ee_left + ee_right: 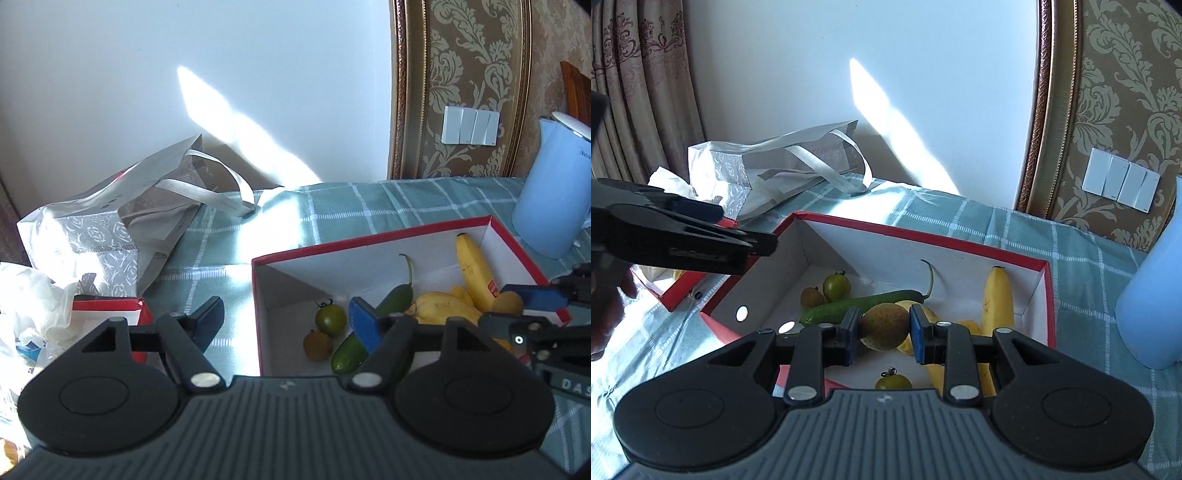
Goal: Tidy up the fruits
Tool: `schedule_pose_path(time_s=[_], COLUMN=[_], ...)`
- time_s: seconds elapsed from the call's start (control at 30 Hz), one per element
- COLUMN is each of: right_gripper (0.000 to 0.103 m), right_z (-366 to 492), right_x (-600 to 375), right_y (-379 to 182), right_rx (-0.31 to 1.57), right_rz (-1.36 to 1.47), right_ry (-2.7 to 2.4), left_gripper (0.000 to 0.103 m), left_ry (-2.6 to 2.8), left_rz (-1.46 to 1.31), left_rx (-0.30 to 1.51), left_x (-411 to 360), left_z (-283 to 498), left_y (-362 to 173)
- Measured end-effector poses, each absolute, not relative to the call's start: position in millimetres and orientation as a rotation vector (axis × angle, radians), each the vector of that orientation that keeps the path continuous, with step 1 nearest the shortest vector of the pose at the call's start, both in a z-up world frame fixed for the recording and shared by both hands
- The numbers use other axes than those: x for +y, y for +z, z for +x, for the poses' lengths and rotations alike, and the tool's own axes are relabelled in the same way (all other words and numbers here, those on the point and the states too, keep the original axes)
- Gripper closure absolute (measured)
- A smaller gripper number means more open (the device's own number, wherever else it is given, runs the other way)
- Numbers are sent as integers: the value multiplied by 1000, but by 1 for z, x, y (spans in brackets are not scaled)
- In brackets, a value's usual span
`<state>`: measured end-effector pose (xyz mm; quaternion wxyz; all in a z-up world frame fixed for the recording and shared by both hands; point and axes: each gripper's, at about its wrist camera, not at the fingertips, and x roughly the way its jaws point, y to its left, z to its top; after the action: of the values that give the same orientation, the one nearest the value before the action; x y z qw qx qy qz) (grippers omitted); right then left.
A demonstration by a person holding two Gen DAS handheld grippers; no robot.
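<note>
A red-rimmed white box [369, 242] [923, 238] holds a banana [472, 269] [997, 299], a cucumber [391, 301] [857, 304], green tomatoes [330, 319] [836, 286], a small brown fruit [317, 345] [811, 297] and yellow fruits [443, 310]. My right gripper [884, 334] is shut on a round yellow-brown fruit [884, 326] above the box; it shows in the left wrist view [513, 306] with the fruit [508, 302]. My left gripper [286, 319] is open and empty over the box's left wall, and shows in the right wrist view [738, 236].
A grey paper bag [122, 221] [783, 166] lies at the back left. A light blue kettle [550, 192] [1152, 306] stands right of the box. A smaller red box [110, 306] and white plastic bags [33, 299] sit at left. Checked green tablecloth [369, 206] covers the table.
</note>
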<state>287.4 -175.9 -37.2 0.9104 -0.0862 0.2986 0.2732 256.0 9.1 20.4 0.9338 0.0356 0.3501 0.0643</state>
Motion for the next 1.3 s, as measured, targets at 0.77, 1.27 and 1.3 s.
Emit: schedule_pose_path(time_s=[0.77,1.27,1.3], right_gripper=[76,76,76], right_z=[324,324,324], right_x=[-154,-150,-150], right_y=[-80,-81,-81], right_rx=[701,700,700], right_rz=[-191,-196,-196], right_ry=[571,578,578], left_gripper=[20,17,17], left_ry=[257,265,265], left_rz=[-1,-8,-9], left_rx=[782,760,759], left_x=[40,41,41], left_z=[216,211,211], left_y=[19,26,26])
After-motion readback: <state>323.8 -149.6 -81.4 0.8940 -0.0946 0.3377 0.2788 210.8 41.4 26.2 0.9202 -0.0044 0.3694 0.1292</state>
